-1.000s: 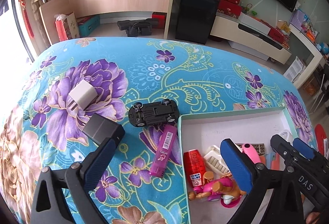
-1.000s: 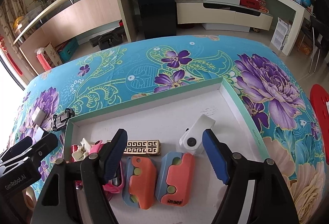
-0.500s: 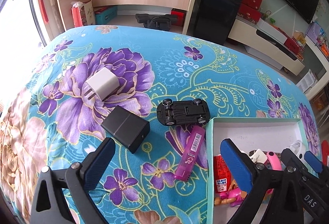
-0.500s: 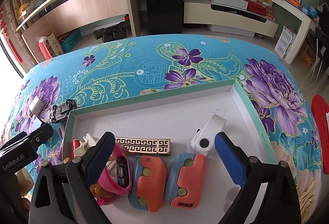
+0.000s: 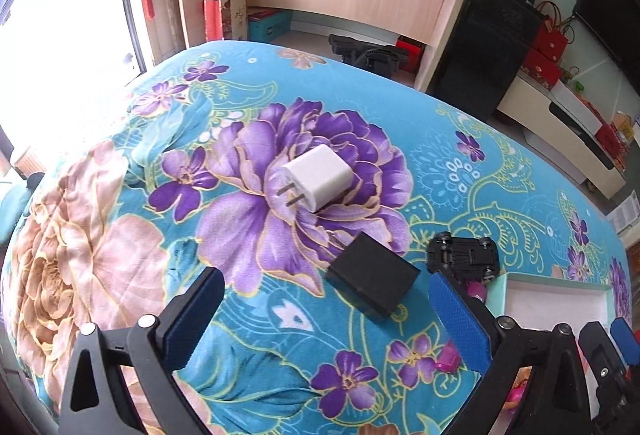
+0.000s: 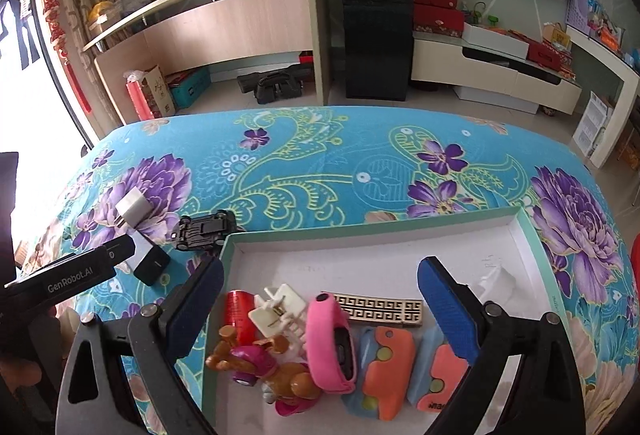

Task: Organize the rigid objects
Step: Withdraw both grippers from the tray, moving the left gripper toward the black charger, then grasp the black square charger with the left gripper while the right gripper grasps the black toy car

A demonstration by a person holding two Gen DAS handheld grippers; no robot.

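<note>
A white plug charger (image 5: 317, 182) and a black box (image 5: 372, 280) lie on the floral blanket. A black toy car (image 5: 464, 254) lies belly up beside the tray's corner. My left gripper (image 5: 324, 323) is open and empty, low over the blanket just short of the black box. My right gripper (image 6: 320, 309) is open and empty above the white tray (image 6: 524, 231). The tray holds a pink watch (image 6: 332, 343), a toy dog (image 6: 264, 363), a red can (image 6: 240, 315), orange cases (image 6: 388, 367) and a patterned bar (image 6: 380, 309).
A pink tube (image 5: 476, 291) lies partly hidden behind my left gripper's right finger. The charger (image 6: 132, 209), black box (image 6: 152, 267) and car (image 6: 204, 229) also show left of the tray in the right wrist view. The blanket drops off at the left edge.
My left gripper has swung left, away from the tray and toward the black box and charger. My right gripper has drawn back and up from the tray; the pink watch now lies in it.
</note>
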